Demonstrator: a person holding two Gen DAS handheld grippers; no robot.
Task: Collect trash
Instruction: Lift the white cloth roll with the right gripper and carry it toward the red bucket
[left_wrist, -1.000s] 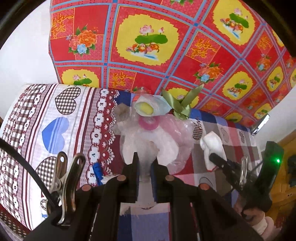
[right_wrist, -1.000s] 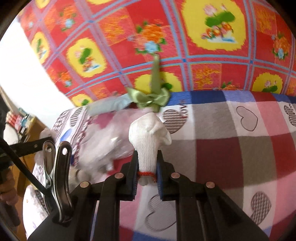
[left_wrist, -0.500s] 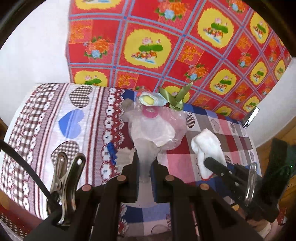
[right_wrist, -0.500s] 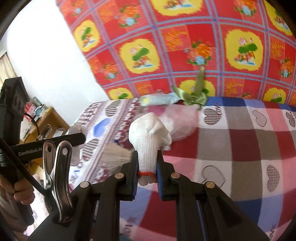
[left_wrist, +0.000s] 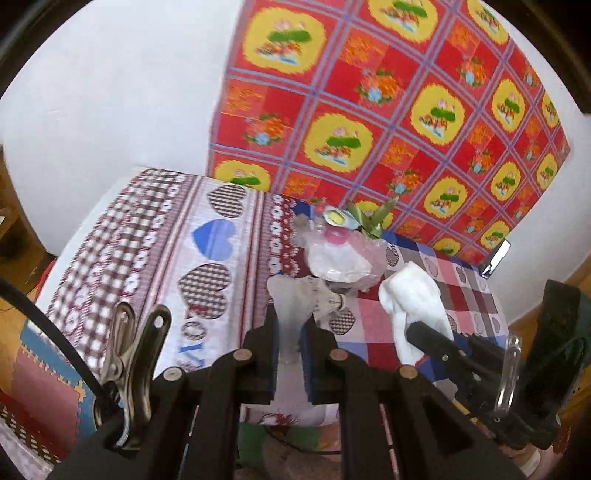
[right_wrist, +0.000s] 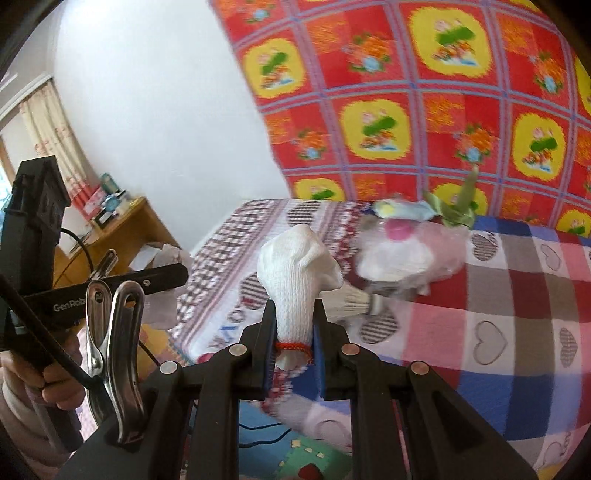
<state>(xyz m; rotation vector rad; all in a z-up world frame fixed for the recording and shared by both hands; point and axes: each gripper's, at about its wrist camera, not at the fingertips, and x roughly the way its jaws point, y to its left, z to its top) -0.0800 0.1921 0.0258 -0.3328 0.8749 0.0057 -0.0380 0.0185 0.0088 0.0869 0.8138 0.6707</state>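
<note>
We see a bed (left_wrist: 155, 236) under a patchwork sheet of hearts and checks, with a red and yellow floral cloth (left_wrist: 388, 110) hung on the white wall at its far side. A wooden side table (right_wrist: 122, 229) stands to the left of the bed in the right wrist view.

On the far part of the bed lies a heap of trash (left_wrist: 340, 254): a clear plastic bag over white paper, a pink ring, a pale blue and yellow wrapper and a green ribbon (left_wrist: 373, 218) at its far edge. A shuttlecock (right_wrist: 351, 302) lies on the sheet just near that heap.

Our left claw (left_wrist: 290, 343) is clenched on a crumpled, translucent whitish piece of trash (left_wrist: 291, 299), which stands up between its 2 fingers, lifted above the near edge of the bed. Our right claw (right_wrist: 293, 339) is clenched on a white knitted glove (right_wrist: 295, 273) with a red-stitched cuff, held upright over the near side of the bed, to the right of the left claw. A hand (right_wrist: 48, 384) grips the left claw's handle.
</note>
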